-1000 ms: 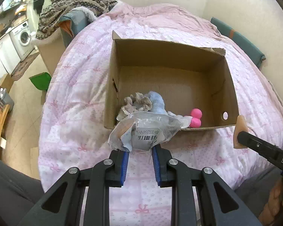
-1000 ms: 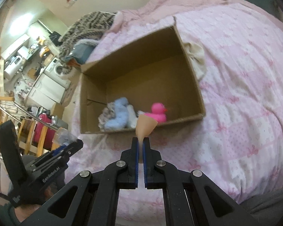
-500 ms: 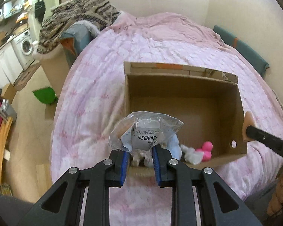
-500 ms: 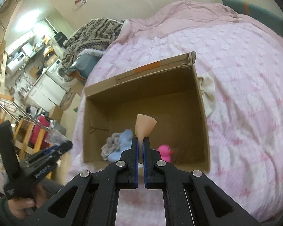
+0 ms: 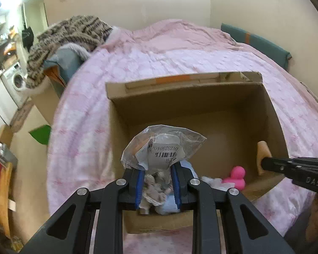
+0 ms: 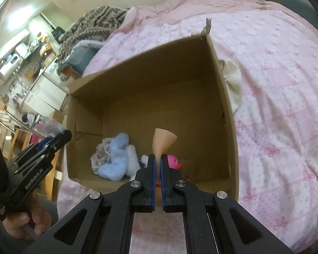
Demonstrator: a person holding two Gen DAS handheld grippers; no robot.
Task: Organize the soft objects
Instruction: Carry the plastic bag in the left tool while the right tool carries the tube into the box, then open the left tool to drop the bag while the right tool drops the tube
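Your left gripper (image 5: pixel 158 187) is clamped on a crinkled clear plastic bag with a white barcode label (image 5: pixel 162 151), and in the left wrist view that bag stands up from between the blue pads, over the near left part of the open brown cardboard box (image 5: pixel 190 103) on the pink quilted bedspread (image 5: pixel 180 57). If you let go while the bag is this close to the near wall, it could catch on the rim or slide out onto the bed; being light and stiff, it may also cling to a pad. In the right wrist view, your right gripper (image 6: pixel 158 180) is closed tight on the thin stem of a peach-coloured soft cone (image 6: pixel 162 140), which sticks up just past the fingertips, above the box floor beside the pink rubber duck (image 6: pixel 173 161) and the pale blue fluffy cloth (image 6: pixel 116 158). With so little of the stem pinched, the cone could twist or slip out early, I judge.
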